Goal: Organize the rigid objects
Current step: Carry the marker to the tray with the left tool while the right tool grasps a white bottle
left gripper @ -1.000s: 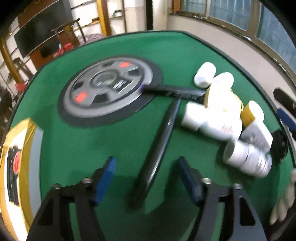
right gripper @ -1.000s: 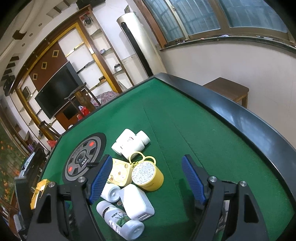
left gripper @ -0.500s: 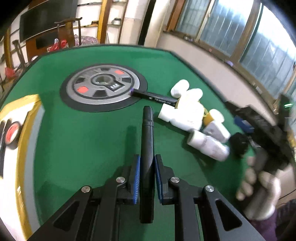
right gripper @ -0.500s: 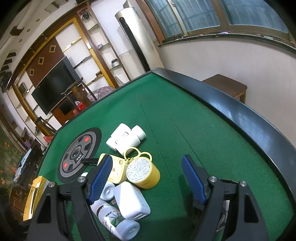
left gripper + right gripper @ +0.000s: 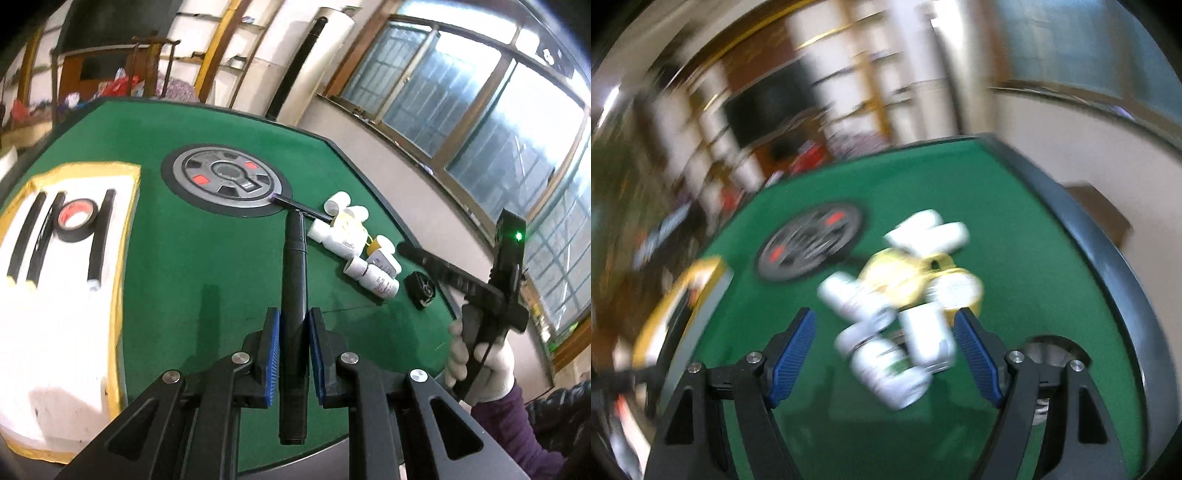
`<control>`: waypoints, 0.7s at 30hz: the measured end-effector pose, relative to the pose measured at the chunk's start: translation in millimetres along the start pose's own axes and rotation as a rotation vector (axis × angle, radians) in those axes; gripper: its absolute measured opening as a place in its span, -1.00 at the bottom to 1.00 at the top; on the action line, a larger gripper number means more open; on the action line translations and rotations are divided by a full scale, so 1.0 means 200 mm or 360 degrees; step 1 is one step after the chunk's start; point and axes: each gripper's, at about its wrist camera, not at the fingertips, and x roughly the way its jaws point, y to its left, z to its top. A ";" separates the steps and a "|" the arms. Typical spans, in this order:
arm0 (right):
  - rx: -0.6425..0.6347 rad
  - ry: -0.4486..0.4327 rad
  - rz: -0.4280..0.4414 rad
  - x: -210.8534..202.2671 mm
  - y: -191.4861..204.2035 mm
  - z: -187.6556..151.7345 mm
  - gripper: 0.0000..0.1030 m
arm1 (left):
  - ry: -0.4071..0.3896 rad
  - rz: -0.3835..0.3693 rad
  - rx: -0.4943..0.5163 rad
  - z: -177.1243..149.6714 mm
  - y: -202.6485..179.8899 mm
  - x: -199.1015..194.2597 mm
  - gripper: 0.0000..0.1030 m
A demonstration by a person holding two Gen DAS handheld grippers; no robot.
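My left gripper (image 5: 294, 332) is shut on a long black marker (image 5: 294, 266), held off the green table with its tip pointing away. A second black pen (image 5: 299, 206) lies by the wheel-print mat (image 5: 225, 181). White bottles (image 5: 376, 280) and yellow items (image 5: 376, 245) lie in a heap at the right. In the blurred right wrist view my right gripper (image 5: 884, 345) stands open above that heap of white bottles (image 5: 886, 365) and a yellow container (image 5: 956, 288), touching none. The right gripper (image 5: 413, 251) also shows in the left wrist view, held by a gloved hand (image 5: 480, 369).
A white, yellow-edged tray (image 5: 74, 295) at the left holds black pens (image 5: 99, 236) and a roll of black tape (image 5: 75, 219). A small black object (image 5: 421, 290) lies near the table's right rim. The table's dark rim (image 5: 1108, 258) curves along the right.
My left gripper closed on the black marker and lifted it off the table, swinging left so the tray came into view. The right gripper rolled and shifted over the bottle heap, still open.
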 end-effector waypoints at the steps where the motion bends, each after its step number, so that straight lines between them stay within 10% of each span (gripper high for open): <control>1: -0.0093 0.0052 0.0035 0.02 0.06 0.01 0.49 | -0.0005 -0.0008 -0.0028 0.00 0.03 -0.01 -0.71; 10: -0.0501 0.0456 -0.0109 0.31 0.23 -0.02 -0.11 | -0.0115 0.0052 -0.0134 -0.01 0.22 -0.23 -0.71; 21: -0.0502 0.0514 -0.0261 0.35 0.16 -0.09 -0.36 | -0.0231 0.0173 -0.0265 0.01 0.49 -0.37 -0.71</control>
